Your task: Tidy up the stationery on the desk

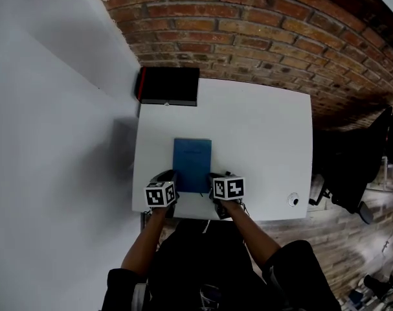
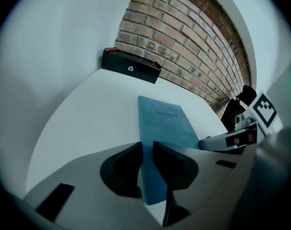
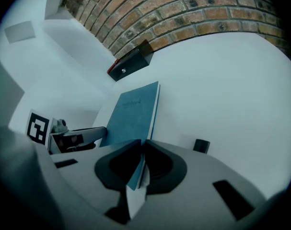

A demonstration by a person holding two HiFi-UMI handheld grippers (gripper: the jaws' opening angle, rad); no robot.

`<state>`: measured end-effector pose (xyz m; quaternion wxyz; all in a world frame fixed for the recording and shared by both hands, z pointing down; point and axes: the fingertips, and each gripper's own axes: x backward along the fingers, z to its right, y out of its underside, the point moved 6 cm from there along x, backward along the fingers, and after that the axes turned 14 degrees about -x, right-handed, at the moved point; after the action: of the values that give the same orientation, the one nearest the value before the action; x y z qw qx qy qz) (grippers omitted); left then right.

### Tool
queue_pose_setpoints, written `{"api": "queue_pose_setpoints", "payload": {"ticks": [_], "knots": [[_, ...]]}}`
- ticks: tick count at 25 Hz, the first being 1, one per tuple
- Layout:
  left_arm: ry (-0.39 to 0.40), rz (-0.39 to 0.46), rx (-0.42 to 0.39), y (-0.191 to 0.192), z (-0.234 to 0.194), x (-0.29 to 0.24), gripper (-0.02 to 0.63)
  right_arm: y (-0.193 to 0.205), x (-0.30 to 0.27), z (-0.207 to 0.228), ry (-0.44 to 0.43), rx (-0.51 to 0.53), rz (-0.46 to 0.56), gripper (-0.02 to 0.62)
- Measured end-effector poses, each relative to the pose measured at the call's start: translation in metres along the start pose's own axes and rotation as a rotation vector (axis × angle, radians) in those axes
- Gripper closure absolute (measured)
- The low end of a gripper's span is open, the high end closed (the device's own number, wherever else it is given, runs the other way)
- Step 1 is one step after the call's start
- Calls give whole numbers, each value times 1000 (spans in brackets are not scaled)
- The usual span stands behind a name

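A blue notebook [image 1: 192, 162] lies lengthwise on the white desk [image 1: 267, 135], its near end at the desk's front edge. My left gripper [image 1: 172, 177] is shut on the notebook's near left corner; in the left gripper view the cover [image 2: 167, 121] runs between the two dark jaws of that gripper [image 2: 146, 151]. My right gripper [image 1: 215, 177] is shut on the near right corner, and in the right gripper view the notebook [image 3: 133, 111] and its white page edge sit pinched in that gripper [image 3: 141, 152]. Each gripper shows in the other's view.
A black box [image 1: 169, 86] with a red edge stands at the desk's back left corner against the white wall. A small round cable hole [image 1: 293, 200] is near the front right corner. A dark chair [image 1: 355, 167] stands right of the desk. Brick wall behind.
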<state>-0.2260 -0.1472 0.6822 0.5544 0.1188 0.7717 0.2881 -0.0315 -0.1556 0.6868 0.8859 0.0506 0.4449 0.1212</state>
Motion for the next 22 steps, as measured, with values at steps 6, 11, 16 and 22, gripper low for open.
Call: {"api": "queue_pose_setpoints", "payload": {"ticks": [6, 11, 16, 22], "knots": [[3, 5, -8, 0, 1, -2, 523, 0, -2, -1, 32, 5, 3, 551], [-50, 8, -43, 0, 1, 5, 525, -2, 6, -2, 16, -1, 52, 549], [-67, 82, -54, -8, 7, 21, 525, -12, 26, -6, -6, -7, 161, 551], [-28, 195, -90, -28, 25, 42, 568, -16, 63, -27, -50, 119, 351, 558]]}}
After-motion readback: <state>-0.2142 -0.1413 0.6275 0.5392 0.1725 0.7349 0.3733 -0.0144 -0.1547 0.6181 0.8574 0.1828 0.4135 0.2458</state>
